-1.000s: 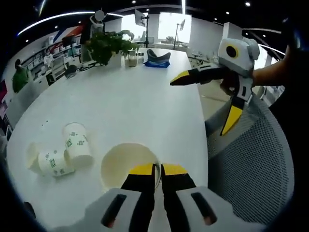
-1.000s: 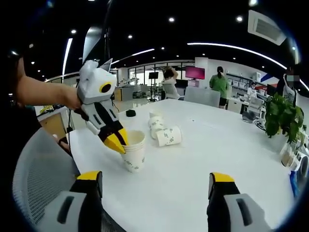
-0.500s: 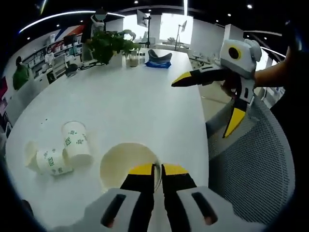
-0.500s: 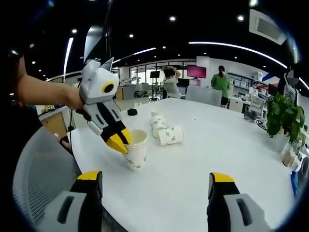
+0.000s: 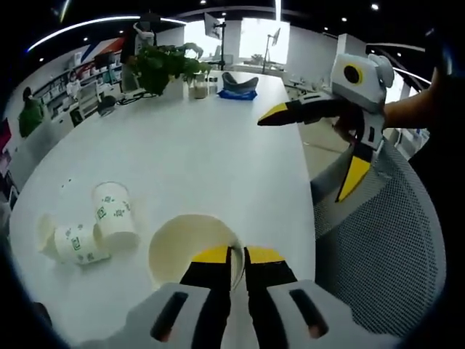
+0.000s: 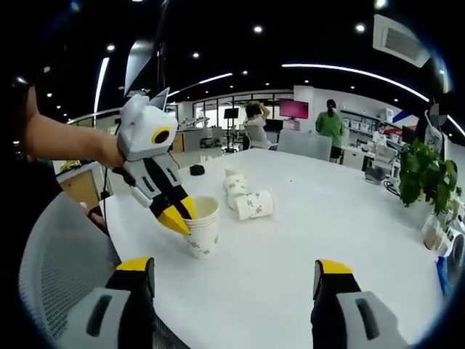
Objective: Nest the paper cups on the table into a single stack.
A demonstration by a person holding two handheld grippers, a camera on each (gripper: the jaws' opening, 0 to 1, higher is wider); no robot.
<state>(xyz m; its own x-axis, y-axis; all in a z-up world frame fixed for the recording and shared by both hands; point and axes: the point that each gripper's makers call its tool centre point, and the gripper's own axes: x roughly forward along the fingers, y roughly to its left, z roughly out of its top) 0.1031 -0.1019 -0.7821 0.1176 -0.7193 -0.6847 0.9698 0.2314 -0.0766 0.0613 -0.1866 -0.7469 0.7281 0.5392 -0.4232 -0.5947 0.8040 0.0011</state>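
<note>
Office floor behind, long white bench [image 5: 218,145] under ceiling lights, plant [image 5: 163,65] at its far end.

Left gripper view, left to right: two loose cups [image 5: 94,229] lie tipped on the bench, touching each other, near the edge. Beside them stands the stack [image 5: 190,251], upright, my left tool [image 5: 231,256] clamped on its near rim, jaws pressed together with the paper wall between. Further right my right tool [image 5: 314,149] hangs over the bench edge, jaws wide apart, holding nothing. Mesh chair [image 5: 378,247] below it.

Right gripper view: left tool [image 6: 176,213] on the rim of the stack [image 6: 203,227]; loose cups [image 6: 243,196] just beyond it, another seemingly behind them, hard to count.

Change over the last second: very little. Stack has not left the bench, my grip on it is unchanged, right tool has only drifted slightly and is no nearer the loose cups. Loose cups lie as they did.

Meaning: stack is secured, nesting is paused. My judgement: the next cup falls to the free right tool, and the tipped cups need righting or an angled grip first.
</note>
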